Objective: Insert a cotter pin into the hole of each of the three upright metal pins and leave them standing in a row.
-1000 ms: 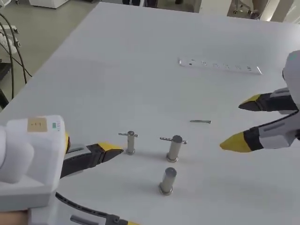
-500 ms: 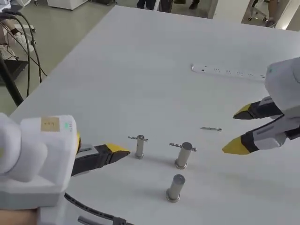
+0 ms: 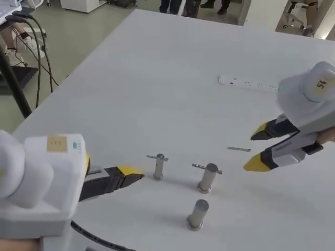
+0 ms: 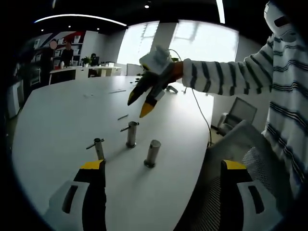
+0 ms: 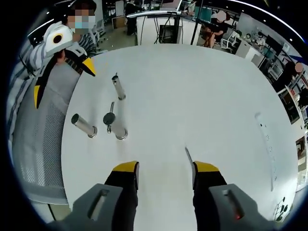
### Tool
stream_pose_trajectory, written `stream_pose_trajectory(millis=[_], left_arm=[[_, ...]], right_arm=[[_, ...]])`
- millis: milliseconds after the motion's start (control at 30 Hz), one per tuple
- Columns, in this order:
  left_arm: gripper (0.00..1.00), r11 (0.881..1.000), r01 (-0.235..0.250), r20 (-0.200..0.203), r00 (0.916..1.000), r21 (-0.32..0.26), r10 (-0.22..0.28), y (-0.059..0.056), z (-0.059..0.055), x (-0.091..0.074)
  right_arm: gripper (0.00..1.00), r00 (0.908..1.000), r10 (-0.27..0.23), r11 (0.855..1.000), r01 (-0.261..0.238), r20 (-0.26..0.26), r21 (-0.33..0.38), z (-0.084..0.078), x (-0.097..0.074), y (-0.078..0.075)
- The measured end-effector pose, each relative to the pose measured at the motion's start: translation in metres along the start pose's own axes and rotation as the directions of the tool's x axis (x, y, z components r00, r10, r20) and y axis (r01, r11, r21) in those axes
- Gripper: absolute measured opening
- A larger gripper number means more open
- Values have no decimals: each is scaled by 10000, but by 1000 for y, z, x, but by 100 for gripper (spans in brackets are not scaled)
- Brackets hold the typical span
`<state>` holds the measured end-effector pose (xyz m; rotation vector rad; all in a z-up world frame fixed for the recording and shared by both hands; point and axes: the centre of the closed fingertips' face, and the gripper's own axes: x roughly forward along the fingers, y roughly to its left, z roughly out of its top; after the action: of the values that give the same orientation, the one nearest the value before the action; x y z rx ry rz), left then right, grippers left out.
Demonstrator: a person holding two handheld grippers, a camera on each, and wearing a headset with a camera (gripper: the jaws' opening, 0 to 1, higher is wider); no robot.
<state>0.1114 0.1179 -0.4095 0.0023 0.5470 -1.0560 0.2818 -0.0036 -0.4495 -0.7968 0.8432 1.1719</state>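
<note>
In the head view your matte white surface (image 3: 157,78) stretches toward a grey floor (image 3: 68,31). The smooth steel left pin (image 3: 159,166) and middle pin (image 3: 208,178) each carry an inserted cotter pin (image 3: 153,157), the bare pin (image 3: 197,214) stands nearer you, and your right gripper (image 3: 254,150) hovers, yellow-tipped jaws parted and empty, beside the loose cotter pin (image 3: 238,149). In the left gripper view your left gripper (image 4: 163,166) sits low, jaws spread wide around nothing, facing the pins, while in the right gripper view the loose cotter pin lies flat between the parted jaws.

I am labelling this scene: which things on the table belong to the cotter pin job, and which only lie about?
Job: left metal pin, right metal pin (both cottered), bare front metal pin, loose cotter pin.
Lying about: power strip.
</note>
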Motion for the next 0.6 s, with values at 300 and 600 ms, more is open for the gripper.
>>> stream_pose_trajectory(millis=[300,600], left_arm=[[99,9989,-382,-1,9993,254,382,5,3,-4],[96,9975,-598,-51,9982,379,601,9,3,-9]], right_arm=[[38,9991,190,9998,-187,-387,83,-2,15,-7],[24,9976,-104,9989,135,-683,453,-13,33,-29]])
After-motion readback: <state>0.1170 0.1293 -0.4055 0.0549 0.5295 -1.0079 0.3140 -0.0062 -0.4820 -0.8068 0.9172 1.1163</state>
